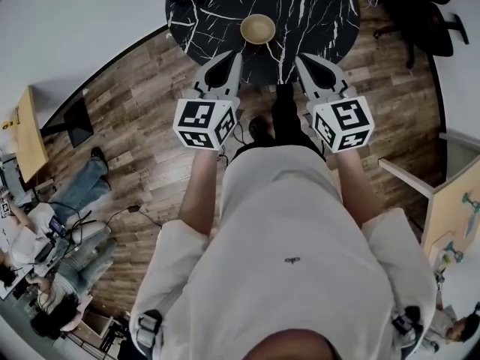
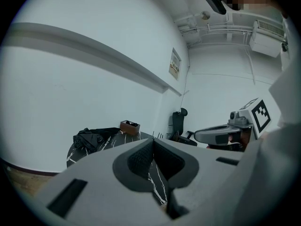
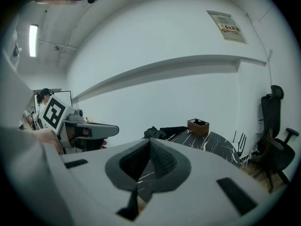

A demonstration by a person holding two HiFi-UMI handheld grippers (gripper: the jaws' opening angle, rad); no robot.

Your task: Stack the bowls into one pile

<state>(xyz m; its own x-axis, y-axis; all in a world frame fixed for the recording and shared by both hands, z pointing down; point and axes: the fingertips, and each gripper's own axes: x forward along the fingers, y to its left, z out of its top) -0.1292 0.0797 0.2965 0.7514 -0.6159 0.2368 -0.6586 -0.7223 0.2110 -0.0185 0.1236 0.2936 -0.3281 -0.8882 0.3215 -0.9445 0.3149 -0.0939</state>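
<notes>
A tan bowl point(image 1: 258, 28) stands on the round black marble table point(image 1: 315, 6), near its front edge; from above I see a single rim. My left gripper point(image 1: 238, 55) hovers just below and left of the bowl, jaws shut and empty. My right gripper point(image 1: 298, 57) hangs just below and right of it, also shut with nothing held. In the left gripper view the pads point(image 2: 141, 159) meet at the tip, and the right gripper's body point(image 2: 221, 135) shows alongside. The right gripper view shows its pads point(image 3: 162, 161) pressed together. Neither gripper view shows the bowl.
A black cloth point(image 2: 91, 138) and a brown box point(image 2: 130, 126) lie on the table's far side. An office chair point(image 1: 427, 21) stands to the table's right. People sit at the lower left point(image 1: 45, 231) on the wooden floor point(image 1: 135, 111).
</notes>
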